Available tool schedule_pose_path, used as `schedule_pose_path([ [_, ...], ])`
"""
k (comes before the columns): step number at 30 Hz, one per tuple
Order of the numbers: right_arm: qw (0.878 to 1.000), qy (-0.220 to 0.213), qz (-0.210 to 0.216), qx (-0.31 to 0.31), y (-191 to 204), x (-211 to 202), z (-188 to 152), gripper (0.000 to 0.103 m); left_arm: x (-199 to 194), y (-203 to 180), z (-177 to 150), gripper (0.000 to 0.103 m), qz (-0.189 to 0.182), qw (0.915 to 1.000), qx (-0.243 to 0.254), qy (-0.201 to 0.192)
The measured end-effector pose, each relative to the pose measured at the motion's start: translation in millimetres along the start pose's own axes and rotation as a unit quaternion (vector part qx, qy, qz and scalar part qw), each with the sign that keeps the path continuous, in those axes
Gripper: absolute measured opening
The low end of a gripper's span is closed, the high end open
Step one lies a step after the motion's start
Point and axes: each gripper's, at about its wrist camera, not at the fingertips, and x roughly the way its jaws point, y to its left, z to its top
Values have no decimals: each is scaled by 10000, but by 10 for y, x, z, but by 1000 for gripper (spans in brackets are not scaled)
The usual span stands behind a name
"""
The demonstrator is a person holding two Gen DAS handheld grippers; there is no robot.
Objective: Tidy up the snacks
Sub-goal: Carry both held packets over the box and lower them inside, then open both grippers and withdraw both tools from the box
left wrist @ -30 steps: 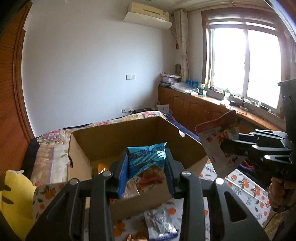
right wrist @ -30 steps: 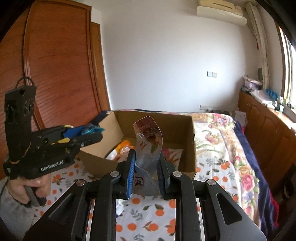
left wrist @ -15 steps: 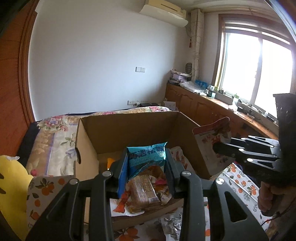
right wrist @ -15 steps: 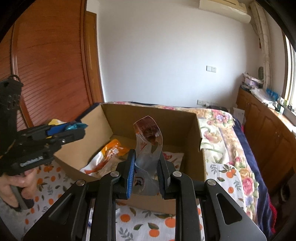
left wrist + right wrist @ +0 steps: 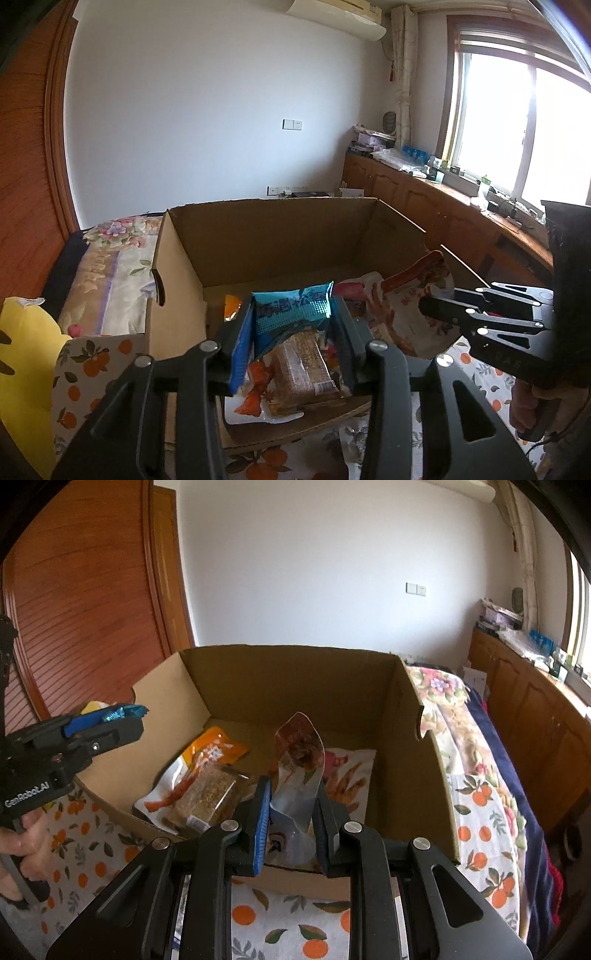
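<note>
My left gripper [image 5: 291,332] hangs over the cardboard box [image 5: 280,229], its jaws just now widening with the blue snack packet [image 5: 291,314] between them; I read the pads as slack against it, though I can't be sure it is free. My right gripper [image 5: 291,812] is clamped tight on the red-and-white pouch [image 5: 299,764], which stands upright above the box's near right side. Inside lie a grain bar [image 5: 207,794], an orange packet [image 5: 210,753] and another bag [image 5: 347,775].
</note>
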Motion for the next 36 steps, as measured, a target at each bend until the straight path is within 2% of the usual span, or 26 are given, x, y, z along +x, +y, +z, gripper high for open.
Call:
schedule_pose_path([
  [1, 10000, -8, 1, 14, -15, -14, -1, 21, 16, -4, 1, 47, 2, 10000, -3, 17],
  [4, 10000, 1, -11, 6, -14, -8, -2, 24, 40, 10, -14, 50, -3, 10000, 0, 44],
  [6, 10000, -9, -63, 3, -9, -25, -8, 30, 37, -11, -16, 53, 20, 10000, 27, 20],
  [22, 9991, -409, 118, -10, 80, -615, -115, 35, -251, 2, 19, 65, -11, 9986, 42, -533],
  [27, 9983, -538, 166, -128, 186, -759, -156, 35, -351, 31, -17, 67, -63, 9984, -111, -557],
  [31, 9981, -531, 285, -157, 261, -833, -223, 37, -482, 9, -70, 67, 47, 9983, -145, -555],
  [34, 9979, -426, 443, -191, 324, -857, -314, 43, -601, -18, -149, 68, 112, 9984, -115, -545],
  [36, 9976, -342, 583, -164, 354, -844, -389, 51, -692, -39, -240, 68, 220, 9983, -60, -540],
])
